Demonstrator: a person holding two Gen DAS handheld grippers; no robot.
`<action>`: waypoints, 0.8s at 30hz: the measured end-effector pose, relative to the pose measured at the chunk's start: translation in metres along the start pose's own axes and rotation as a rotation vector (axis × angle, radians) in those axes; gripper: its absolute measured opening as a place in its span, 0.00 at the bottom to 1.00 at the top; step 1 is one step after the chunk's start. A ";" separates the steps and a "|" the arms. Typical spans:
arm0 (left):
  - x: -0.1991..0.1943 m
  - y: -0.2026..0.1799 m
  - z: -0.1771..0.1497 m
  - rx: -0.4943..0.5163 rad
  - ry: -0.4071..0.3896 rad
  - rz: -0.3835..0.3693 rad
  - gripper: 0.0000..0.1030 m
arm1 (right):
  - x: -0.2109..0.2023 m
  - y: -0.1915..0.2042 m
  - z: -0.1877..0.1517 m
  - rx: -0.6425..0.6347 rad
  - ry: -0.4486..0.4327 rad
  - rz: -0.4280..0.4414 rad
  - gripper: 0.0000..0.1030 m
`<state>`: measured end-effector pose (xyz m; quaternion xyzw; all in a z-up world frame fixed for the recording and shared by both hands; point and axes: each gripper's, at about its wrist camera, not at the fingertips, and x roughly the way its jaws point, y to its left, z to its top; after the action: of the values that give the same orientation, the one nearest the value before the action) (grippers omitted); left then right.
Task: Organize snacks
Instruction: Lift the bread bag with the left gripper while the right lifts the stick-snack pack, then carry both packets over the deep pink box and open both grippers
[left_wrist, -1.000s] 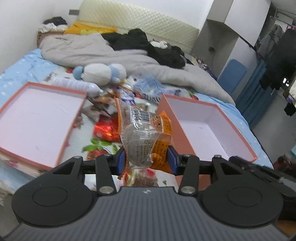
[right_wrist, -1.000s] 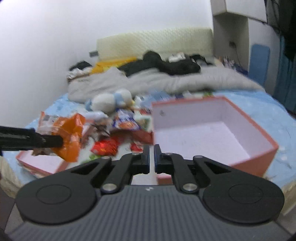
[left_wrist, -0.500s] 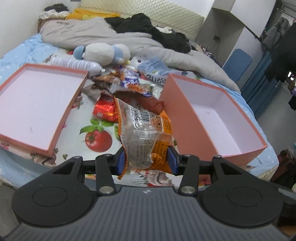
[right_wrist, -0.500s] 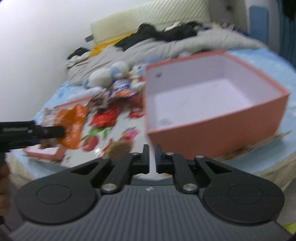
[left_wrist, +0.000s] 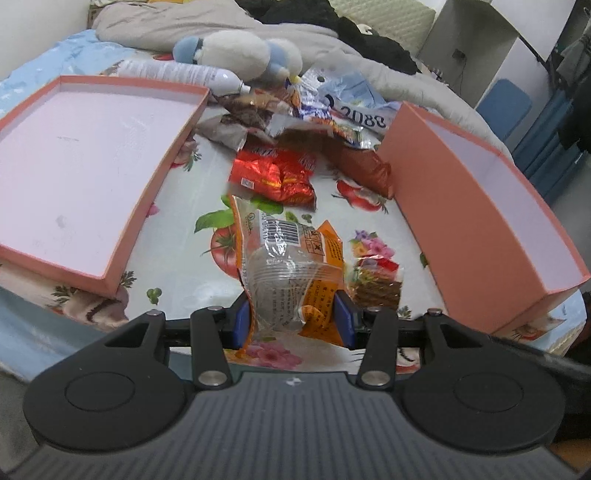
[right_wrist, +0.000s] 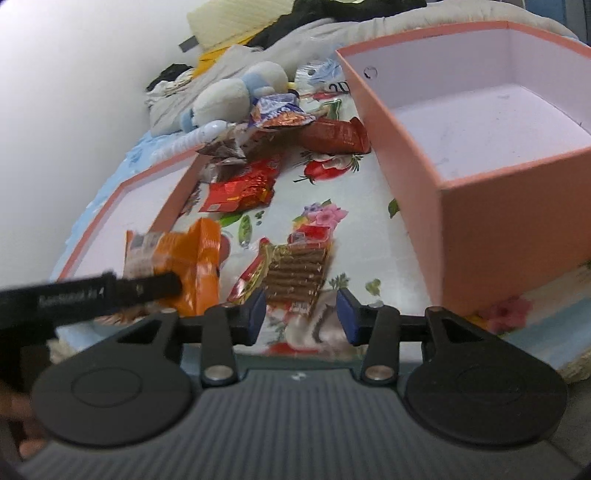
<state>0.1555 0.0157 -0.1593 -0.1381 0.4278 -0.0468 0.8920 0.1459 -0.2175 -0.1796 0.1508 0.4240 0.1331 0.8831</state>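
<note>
Bed strewn with snacks: orange packet (left_wrist: 291, 273) is gripped by left tongs (left_wrist: 291, 321); right tongs (right_wrist: 301, 314), open, should be squared over wafer pack (right_wrist: 295, 273).

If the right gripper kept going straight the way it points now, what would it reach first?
Most likely the wafer biscuit packet lying on the floral cloth: it sits just ahead of the open right gripper, between the fingers' line. Depth is uncertain.

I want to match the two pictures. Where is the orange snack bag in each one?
Left wrist: the orange bag is low in the middle, clamped in the left gripper.
Right wrist: the same bag is at the left, above the cloth.
Shared landmark: the wafer pack, lying right of the bag in both.
</note>
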 end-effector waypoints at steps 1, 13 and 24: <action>0.005 0.001 0.000 0.007 0.005 -0.001 0.50 | 0.005 0.001 0.001 0.002 -0.004 -0.008 0.44; 0.044 -0.004 -0.002 0.126 0.039 0.003 0.50 | 0.049 0.014 0.016 -0.086 -0.028 -0.115 0.44; 0.046 0.002 -0.001 0.088 0.053 0.000 0.50 | 0.050 -0.001 0.023 0.045 0.029 0.062 0.45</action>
<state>0.1835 0.0081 -0.1952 -0.0976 0.4489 -0.0693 0.8855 0.1950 -0.2040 -0.2017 0.1816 0.4347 0.1531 0.8687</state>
